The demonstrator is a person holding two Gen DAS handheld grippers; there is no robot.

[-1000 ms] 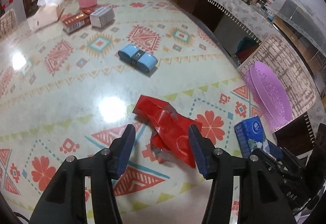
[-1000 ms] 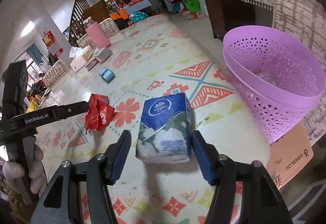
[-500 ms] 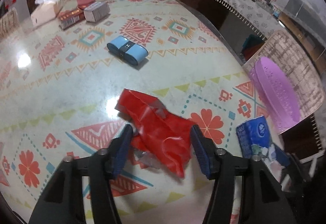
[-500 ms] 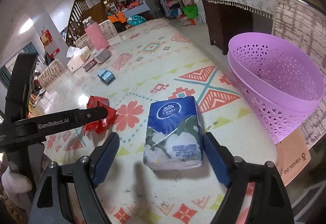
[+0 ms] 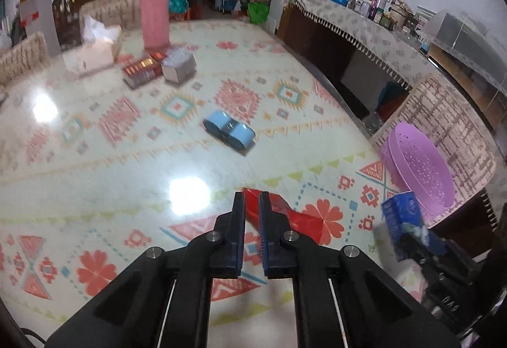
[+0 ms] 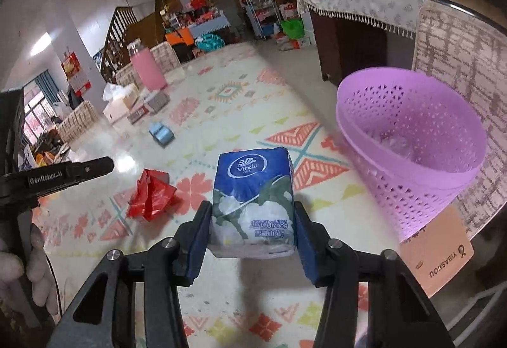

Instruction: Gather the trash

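A crumpled red wrapper [image 6: 150,196] lies on the patterned tabletop [image 5: 95,164]. My left gripper [image 5: 252,200] is shut above it. The wrapper [image 5: 304,221] shows just past its tips, and in the right wrist view the left gripper's finger [image 6: 79,172] hangs apart from it. My right gripper [image 6: 252,208] has its jaws closing on a blue tissue pack [image 6: 253,189], and both pads touch the pack's sides. The pack [image 5: 401,218] looks blurred in the left wrist view. A purple perforated basket [image 6: 412,132] stands to the right of the pack.
A light-blue double roll [image 5: 229,131] lies mid-table. At the far side stand a pink bottle [image 5: 154,15], a tissue box [image 5: 92,53] and two small boxes [image 5: 158,69]. An orange card [image 6: 440,249] pokes out under the basket. A person's hand [image 6: 19,268] holds the left gripper.
The left jaws went from open around the red wrapper to shut and rose; the wrapper stays on the table. The right jaws widened, then closed onto the tissue pack.
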